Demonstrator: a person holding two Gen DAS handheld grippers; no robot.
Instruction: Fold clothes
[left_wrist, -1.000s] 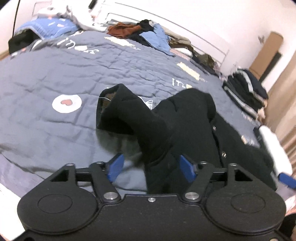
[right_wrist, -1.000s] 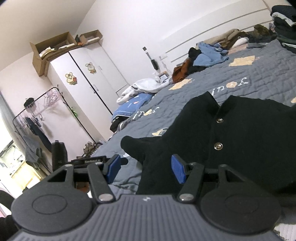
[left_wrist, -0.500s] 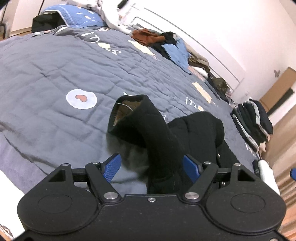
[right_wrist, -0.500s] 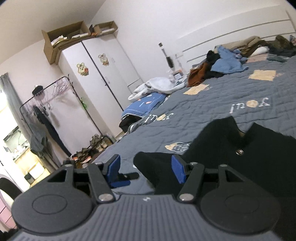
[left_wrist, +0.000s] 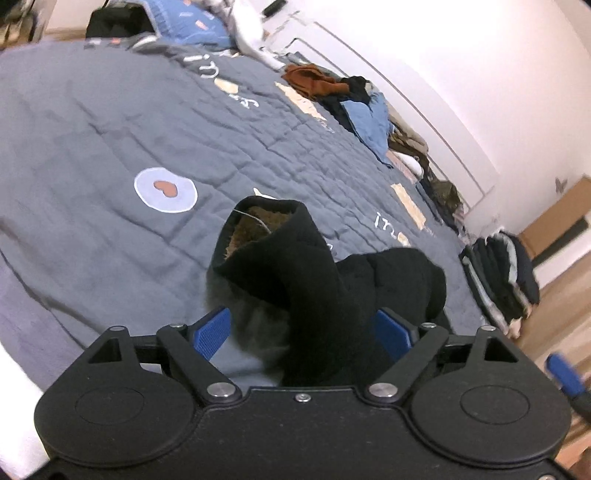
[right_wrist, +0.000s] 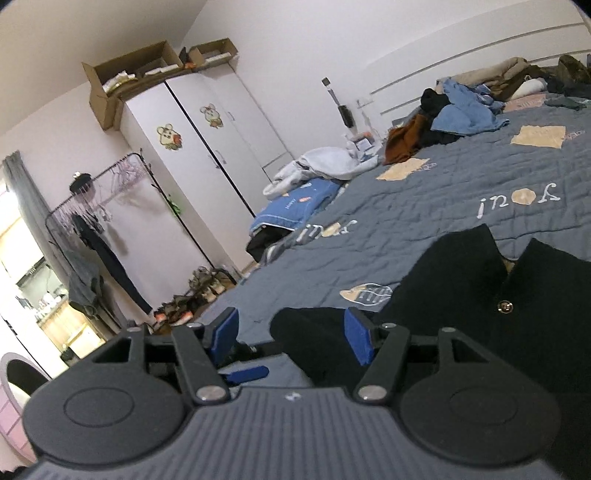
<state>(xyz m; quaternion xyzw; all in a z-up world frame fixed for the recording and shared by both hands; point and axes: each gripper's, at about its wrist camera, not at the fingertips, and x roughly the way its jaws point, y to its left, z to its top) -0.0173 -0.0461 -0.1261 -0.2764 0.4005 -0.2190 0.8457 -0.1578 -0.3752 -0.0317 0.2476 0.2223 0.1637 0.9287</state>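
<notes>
Evidently an early stage of folding. A black jacket lies on the bed, near its front edge, still rumpled rather than flat. Its sleeve stands up from the quilt with the brown-lined cuff gaping, and runs down between the fingers of the left gripper. Those fingers stand wide, and no pinch on the cloth is visible. In the right wrist view the jacket body shows a snap button and an open collar; the sleeve end lies between the equally wide fingers of the right gripper, apparently ungripped. No fold has yet been made in this garment. A stack of folded clothes sits at the bed's far right edge, while an unsorted heap remains along the headboard, so most of the work appears outstanding.
</notes>
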